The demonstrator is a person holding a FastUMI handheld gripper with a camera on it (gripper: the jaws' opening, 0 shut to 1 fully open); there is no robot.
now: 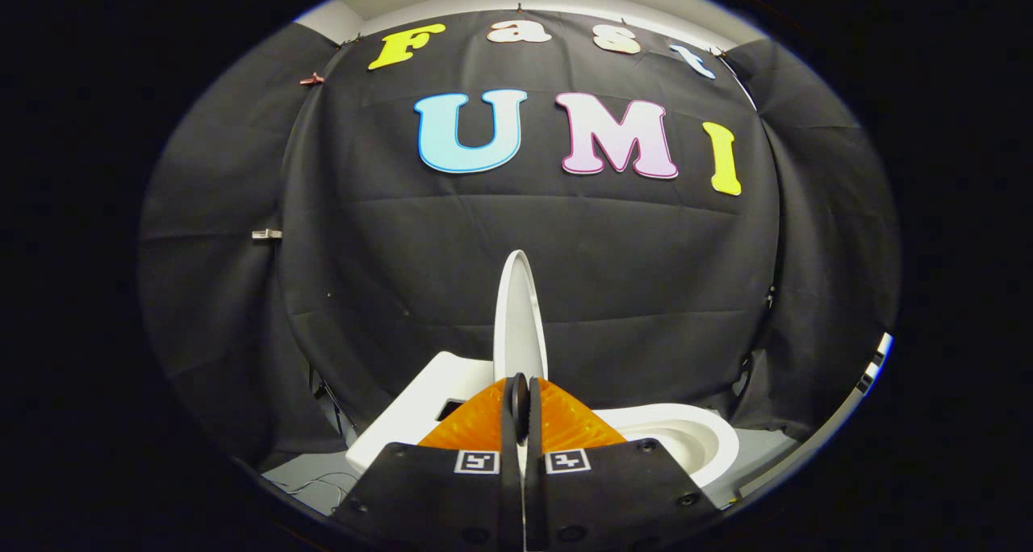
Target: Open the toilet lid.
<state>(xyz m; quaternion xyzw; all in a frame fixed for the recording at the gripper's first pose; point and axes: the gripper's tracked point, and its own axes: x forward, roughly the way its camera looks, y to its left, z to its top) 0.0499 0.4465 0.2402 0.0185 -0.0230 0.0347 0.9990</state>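
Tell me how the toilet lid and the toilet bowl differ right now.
Pose: the toilet lid stands upright, seen edge-on between the fingers of the gripper, which close on its lower edge; the toilet bowl lies low beyond them, uncovered.
Shape: the lid shows as a thin, tall sliver; the bowl shows a broad, rounded rim with a hollow inside.
Contact: the lid is held; the bowl is untouched.
Both are white.
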